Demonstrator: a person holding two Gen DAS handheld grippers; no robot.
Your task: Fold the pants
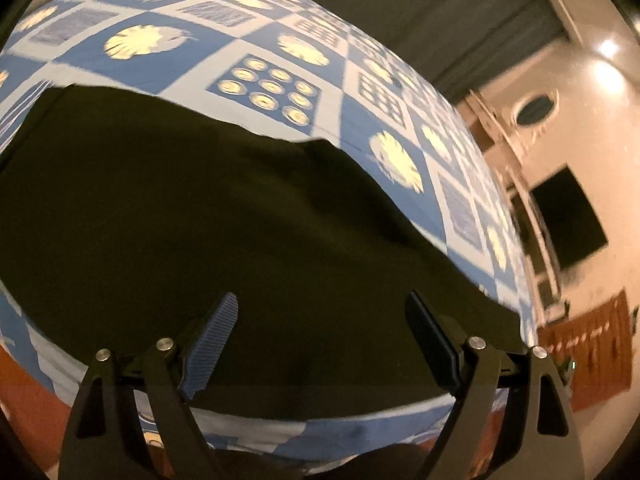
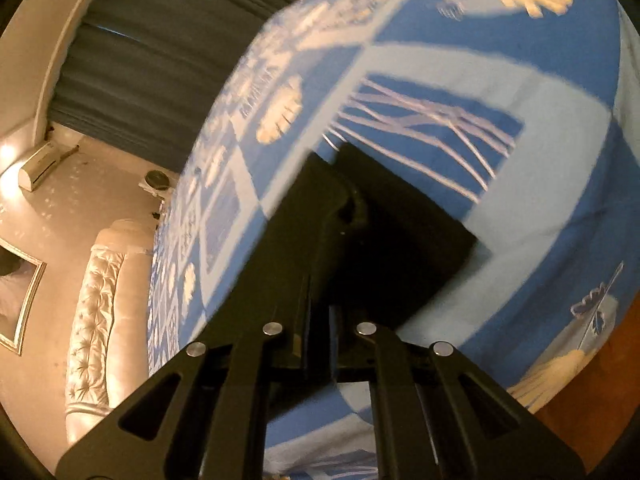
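Observation:
The dark pants (image 1: 192, 216) lie spread flat on a bed covered by a blue and white patterned sheet (image 1: 280, 40). My left gripper (image 1: 320, 320) is open just above the near part of the pants, with nothing between its fingers. My right gripper (image 2: 320, 300) is shut on a dark end of the pants (image 2: 380, 220), which stretches from its fingers out over the sheet (image 2: 540, 180). The right fingertips are hidden by the cloth.
The bed's near edge (image 1: 280, 428) runs below the left gripper, with brown floor (image 1: 24, 392) beyond. A padded cream headboard (image 2: 100, 320) shows at the left of the right wrist view. Dark curtains (image 2: 152, 60) and a wall-mounted black screen (image 1: 568, 220) stand beyond the bed.

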